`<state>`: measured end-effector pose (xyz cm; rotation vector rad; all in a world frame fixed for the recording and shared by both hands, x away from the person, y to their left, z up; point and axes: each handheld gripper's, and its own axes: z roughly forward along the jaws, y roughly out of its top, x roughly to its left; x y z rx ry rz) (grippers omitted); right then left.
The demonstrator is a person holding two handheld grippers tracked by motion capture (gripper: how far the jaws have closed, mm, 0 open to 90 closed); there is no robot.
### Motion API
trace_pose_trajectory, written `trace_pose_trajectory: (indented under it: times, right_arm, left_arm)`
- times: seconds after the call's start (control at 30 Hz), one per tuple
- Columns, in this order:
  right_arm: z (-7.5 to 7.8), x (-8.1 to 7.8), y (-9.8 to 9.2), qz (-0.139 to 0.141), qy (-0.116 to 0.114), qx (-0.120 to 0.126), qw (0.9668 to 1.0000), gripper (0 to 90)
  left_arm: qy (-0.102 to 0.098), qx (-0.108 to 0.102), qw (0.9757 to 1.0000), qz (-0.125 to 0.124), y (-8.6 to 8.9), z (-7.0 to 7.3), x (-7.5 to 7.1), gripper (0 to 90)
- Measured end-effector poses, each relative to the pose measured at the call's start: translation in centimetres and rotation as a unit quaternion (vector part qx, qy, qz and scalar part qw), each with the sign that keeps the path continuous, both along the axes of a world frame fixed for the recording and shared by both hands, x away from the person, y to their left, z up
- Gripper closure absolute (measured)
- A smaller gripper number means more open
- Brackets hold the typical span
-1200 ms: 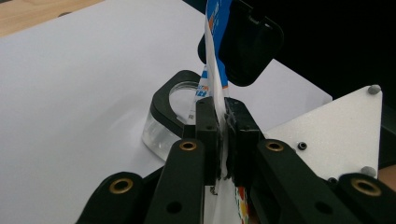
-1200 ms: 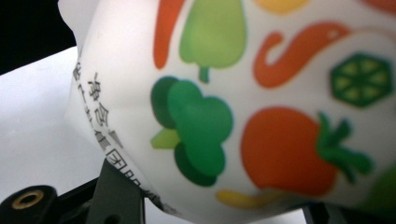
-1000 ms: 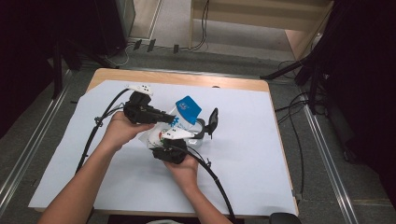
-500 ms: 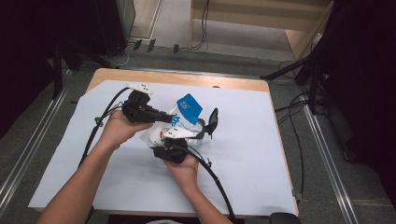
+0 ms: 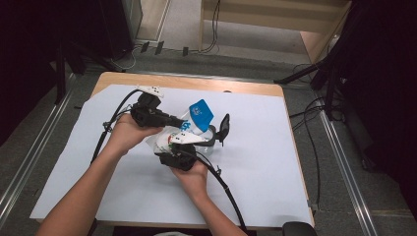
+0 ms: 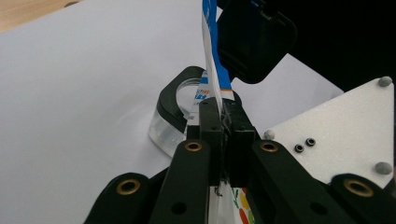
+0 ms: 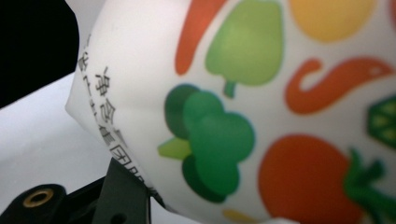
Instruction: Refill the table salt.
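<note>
A white bag (image 5: 200, 114) with a blue top and printed vegetables is held up over the middle of the table between both hands. My left gripper (image 5: 183, 121) comes in from the left. In the left gripper view it (image 6: 224, 112) is shut on the bag's thin edge (image 6: 212, 56), which rises between the pads. My right gripper (image 5: 196, 141) reaches in from below and is shut on the bag's bulging body (image 7: 233, 116). One black jaw presses the bag at the lower left of the right gripper view. A clear round container with a black rim (image 6: 180, 105) lies under the bag.
White paper (image 5: 255, 162) covers the wooden table (image 5: 231, 86). Cables trail from both grippers toward the near edge and the left. The floor beyond the table holds stands and wires, and a wooden shelf stands at the back.
</note>
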<state>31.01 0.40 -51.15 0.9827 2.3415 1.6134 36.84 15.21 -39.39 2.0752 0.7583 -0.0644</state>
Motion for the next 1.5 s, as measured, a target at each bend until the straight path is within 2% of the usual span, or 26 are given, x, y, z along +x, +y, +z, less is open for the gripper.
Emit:
trace_pose_trajectory:
  times: [0.07,0.13,0.27,0.47,0.63,1.0,1.1,1.5]
  right_arm:
    - [0.0,0.2,-0.2,-0.001,0.006,0.007,1.0000,54.7]
    - [0.0,0.3,-0.3,-0.004,0.012,0.013,0.9998,54.9]
    - [0.2,0.4,-0.7,-0.010,0.007,0.014,0.9998,55.1]
    - [0.1,0.4,-0.8,-0.003,0.017,0.014,0.9998,54.9]
    - [0.1,0.4,-0.8,-0.001,0.017,0.010,0.9998,53.3]
    - [0.2,0.6,-0.9,0.001,0.016,0.008,0.9998,50.1]
    - [0.2,0.6,-1.0,-0.001,0.019,0.006,0.9998,52.5]
    - [0.3,0.3,-0.7,-0.016,0.039,0.050,0.9978,56.2]
  left_arm:
    - [-0.005,0.020,0.9998,-0.003,-0.5,0.3,0.2,88.9]
    - [-0.005,0.026,0.9997,-0.004,-1.0,0.5,0.3,88.9]
    - [0.002,0.018,0.9998,-0.006,-1.3,0.5,0.5,89.1]
    - [0.012,0.023,0.9996,-0.006,-1.3,0.3,0.9,89.1]
    - [0.022,0.019,0.9995,-0.008,-1.4,0.2,1.2,89.1]
    - [0.028,0.021,0.9993,-0.008,-1.7,0.3,1.5,89.2]
    - [0.028,0.022,0.9994,-0.005,-1.8,0.3,1.4,89.2]
    - [0.023,0.014,0.9996,-0.004,-1.4,0.7,1.2,88.9]
